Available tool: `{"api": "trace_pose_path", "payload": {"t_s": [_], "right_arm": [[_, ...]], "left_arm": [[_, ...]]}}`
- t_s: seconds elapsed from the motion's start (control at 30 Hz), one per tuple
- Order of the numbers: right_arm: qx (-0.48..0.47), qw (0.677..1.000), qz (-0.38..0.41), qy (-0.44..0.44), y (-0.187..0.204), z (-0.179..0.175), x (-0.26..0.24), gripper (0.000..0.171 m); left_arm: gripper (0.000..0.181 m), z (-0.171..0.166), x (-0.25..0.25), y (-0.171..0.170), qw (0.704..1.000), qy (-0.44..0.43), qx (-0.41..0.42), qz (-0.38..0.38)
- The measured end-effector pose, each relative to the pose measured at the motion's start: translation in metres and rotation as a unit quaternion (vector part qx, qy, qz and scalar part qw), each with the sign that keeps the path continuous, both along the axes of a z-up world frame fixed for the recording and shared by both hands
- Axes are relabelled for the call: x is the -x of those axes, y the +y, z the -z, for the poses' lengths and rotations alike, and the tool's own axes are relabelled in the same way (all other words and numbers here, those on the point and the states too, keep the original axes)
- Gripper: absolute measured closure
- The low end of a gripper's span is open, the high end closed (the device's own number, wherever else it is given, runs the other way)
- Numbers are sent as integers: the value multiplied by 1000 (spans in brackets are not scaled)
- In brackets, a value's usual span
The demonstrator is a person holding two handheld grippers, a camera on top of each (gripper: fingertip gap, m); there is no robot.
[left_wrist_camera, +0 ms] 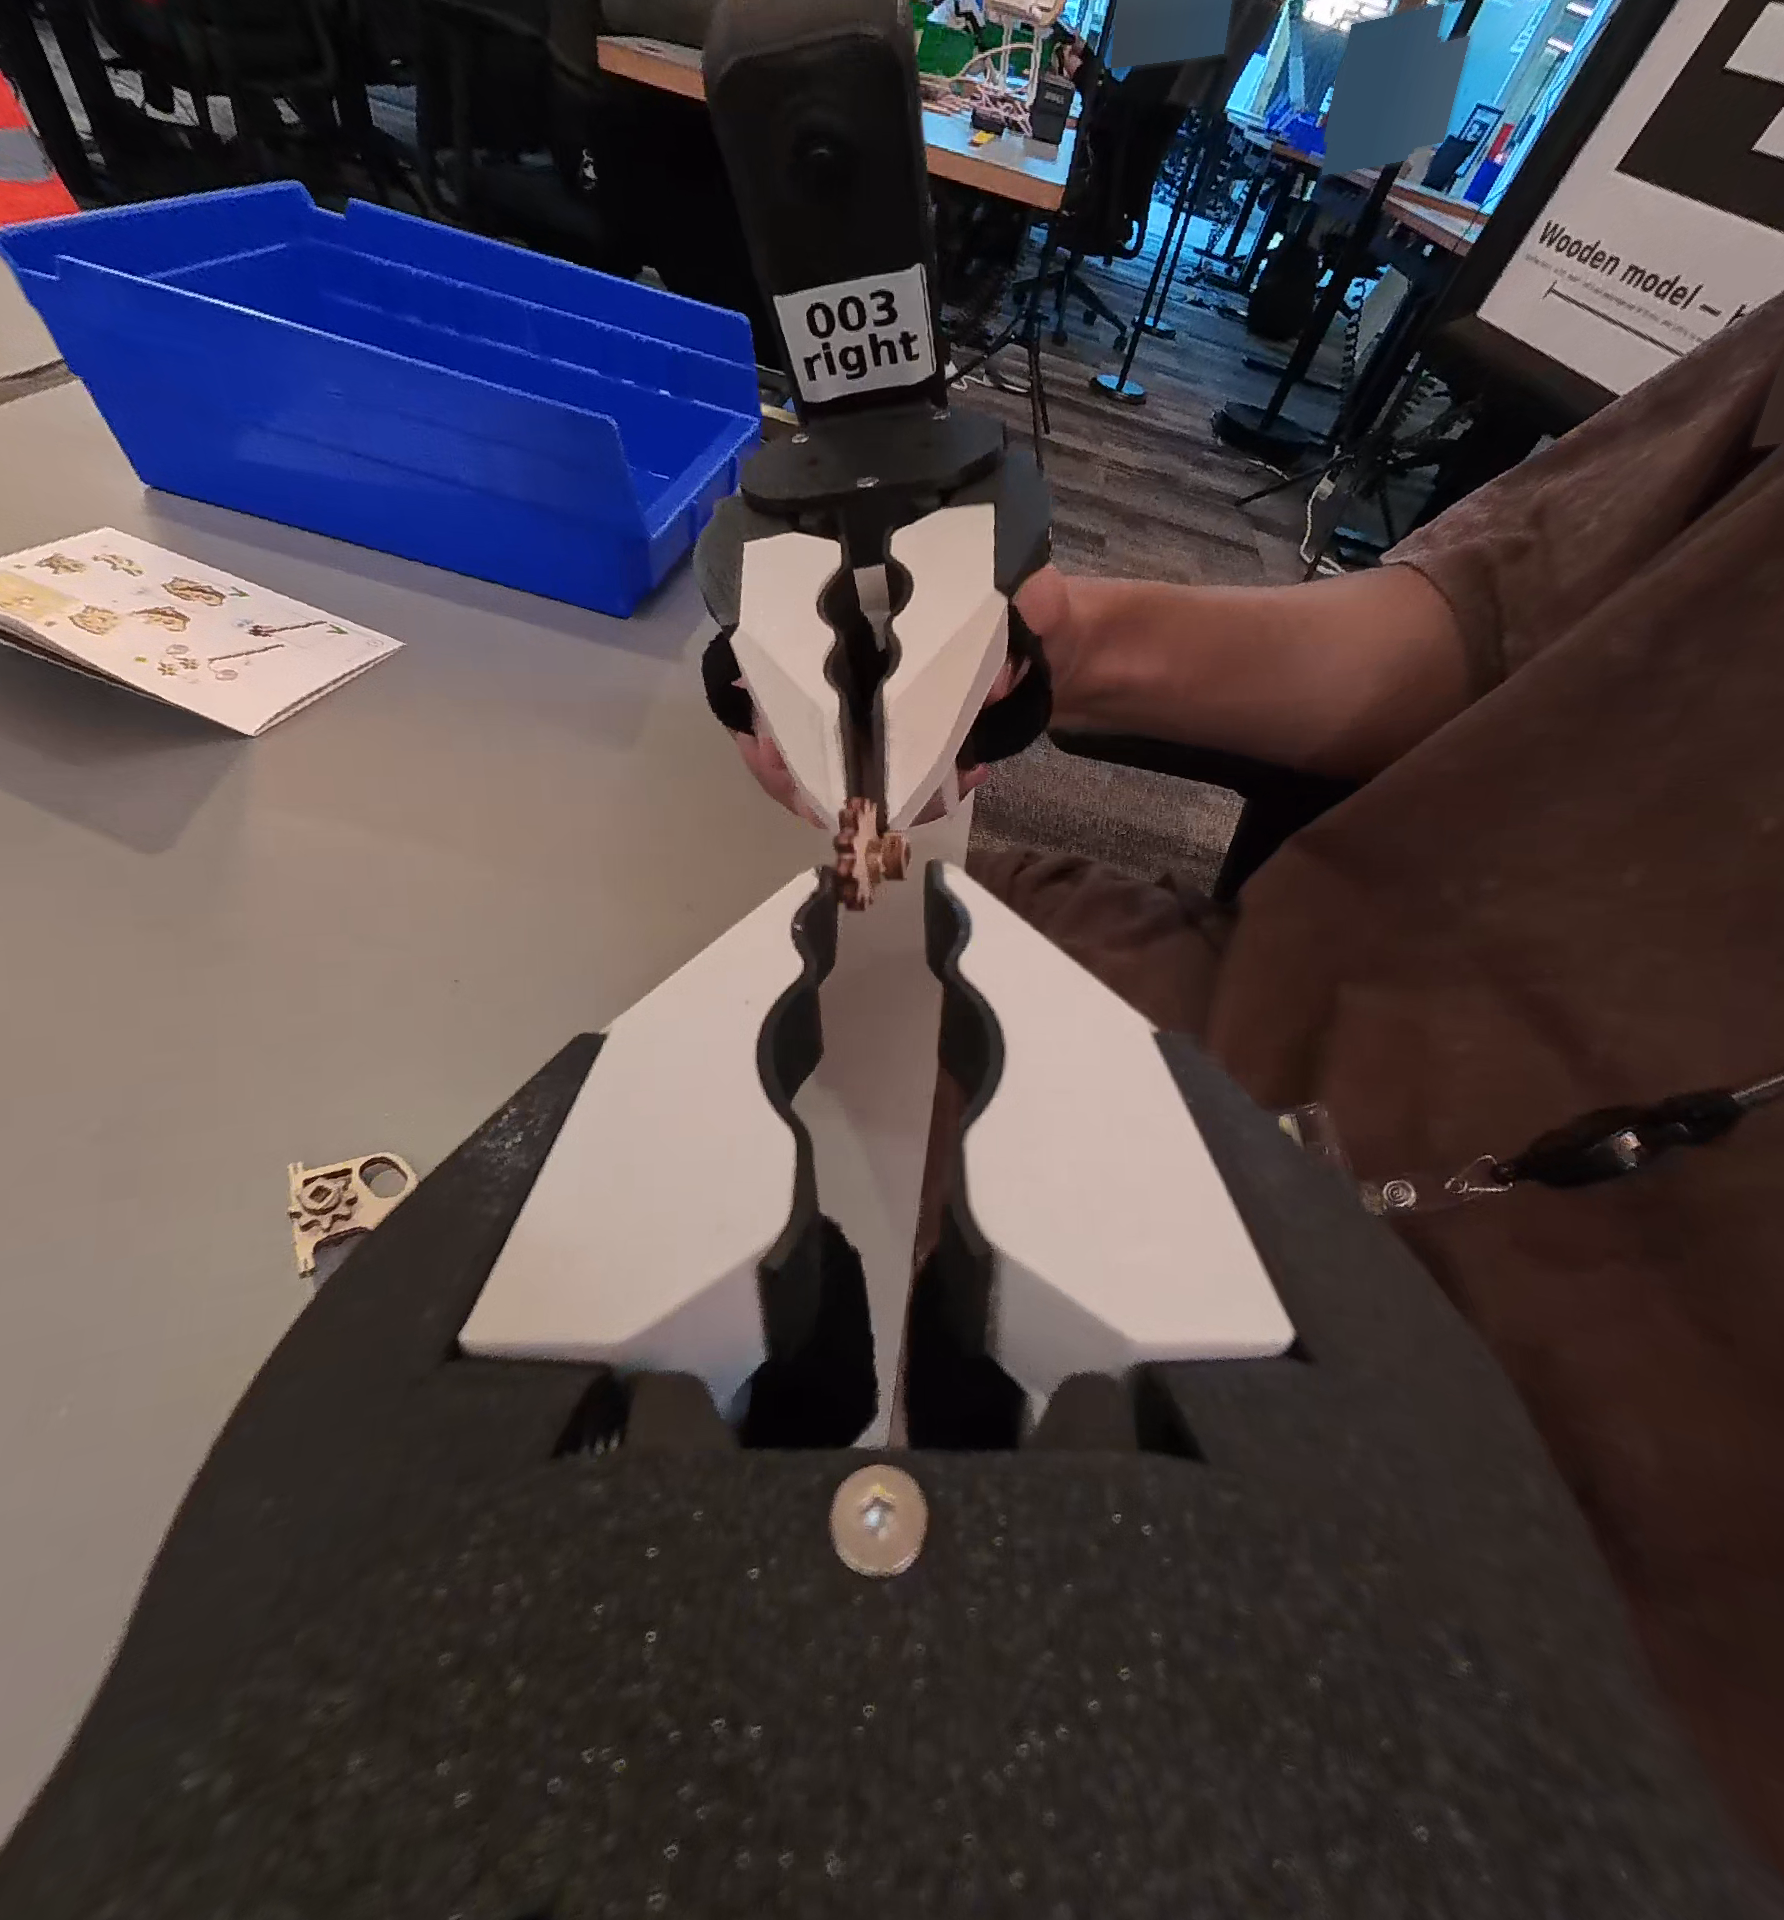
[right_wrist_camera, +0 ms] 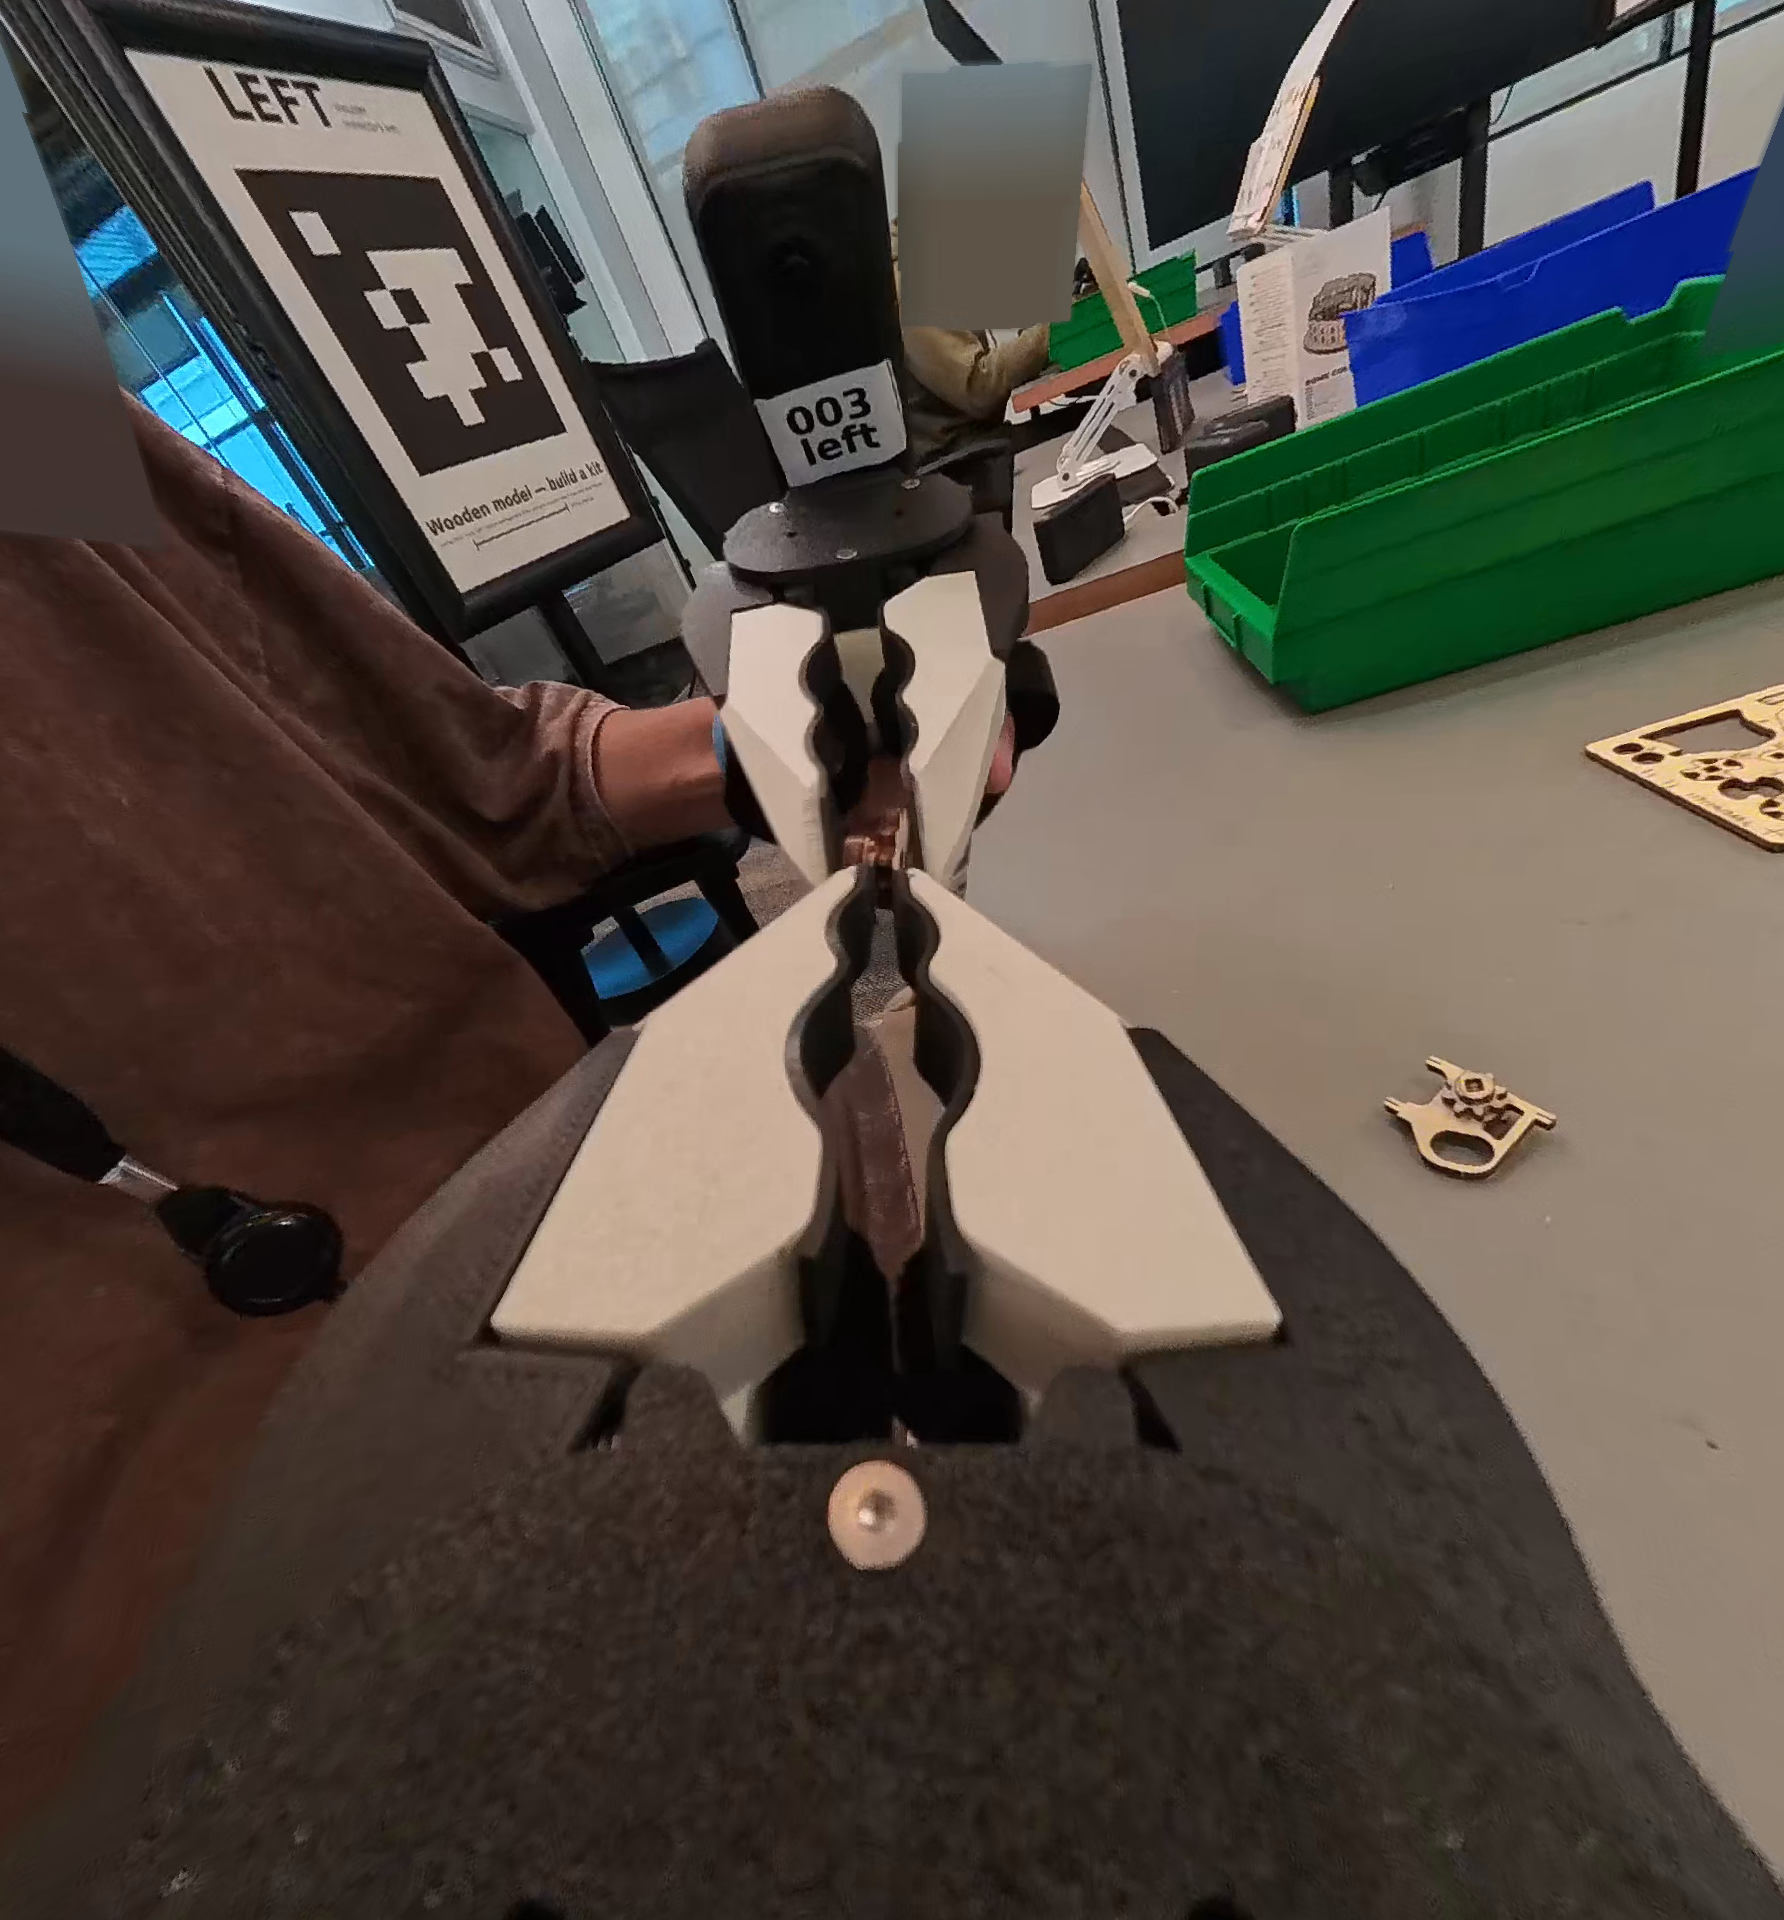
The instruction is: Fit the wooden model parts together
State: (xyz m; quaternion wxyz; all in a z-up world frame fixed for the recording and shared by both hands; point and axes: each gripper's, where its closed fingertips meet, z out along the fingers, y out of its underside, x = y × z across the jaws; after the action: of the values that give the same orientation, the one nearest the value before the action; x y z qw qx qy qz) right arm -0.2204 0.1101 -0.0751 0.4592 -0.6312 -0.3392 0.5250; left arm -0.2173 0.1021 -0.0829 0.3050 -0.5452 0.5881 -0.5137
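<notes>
1. Right hand-held gripper [right_wrist_camera: 880, 883]: fingers nearly together, pinched on a small wooden gear piece [left_wrist_camera: 870, 854] at the tips. In the left wrist view it comes down from top centre, gear at frame centre.
2. Left hand-held gripper [left_wrist_camera: 872, 883]: narrow gap between the fingers, tips just under the gear. Its left fingertip [left_wrist_camera: 815, 902] sits right at the gear; cannot tell if it actually grips.
3. Both grippers meet tip to tip at the near edge of the grey tabletop [left_wrist_camera: 348, 883], in front of a person in a brown top.
4. On the tabletop:
   - small wooden subassembly [right_wrist_camera: 1470, 1117] with a gear on it, right of centre in the right wrist view
   - punched-out wooden sheet [right_wrist_camera: 1740, 764], right edge
   - green bin [right_wrist_camera: 1490, 540], upper right
   - blue bin [left_wrist_camera: 379, 384] and instruction leaflet [left_wrist_camera: 161, 623], upper left of the left wrist view
</notes>
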Motion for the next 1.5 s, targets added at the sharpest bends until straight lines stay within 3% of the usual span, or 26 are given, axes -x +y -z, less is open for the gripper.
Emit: {"api": "trace_pose_path", "payload": {"t_s": [0.47, 0.67, 0.8, 1.17, 1.33, 1.43, 1.5], "right_arm": [[12, 1000, 1, -7, -1, 4, -2, 168], [3, 999, 17, -28, 2, 9, -3, 168], [8, 999, 12, -37, 1, 13, -3, 168], [4, 998, 16, -53, 0, 17, -3, 168], [-2, 998, 20, -59, 0, 18, -3, 168], [-5, 997, 26, -73, 2, 22, -4, 168], [-4, 997, 21, -76, 1, 23, -2, 168]], "left_arm": [[180, 4, 0, 1, 1000, 4, -12, 1], [179, 8, -1, 1, 1000, 10, 0, 1], [165, 9, 0, -2, 1000, 15, 9, 13], [180, 16, -1, 1, 999, 29, -15, 1], [179, 16, -1, 0, 1000, 25, -5, 6], [163, 17, -2, -2, 999, 32, 5, 10], [166, 19, -3, -2, 999, 36, 3, 8]]}}
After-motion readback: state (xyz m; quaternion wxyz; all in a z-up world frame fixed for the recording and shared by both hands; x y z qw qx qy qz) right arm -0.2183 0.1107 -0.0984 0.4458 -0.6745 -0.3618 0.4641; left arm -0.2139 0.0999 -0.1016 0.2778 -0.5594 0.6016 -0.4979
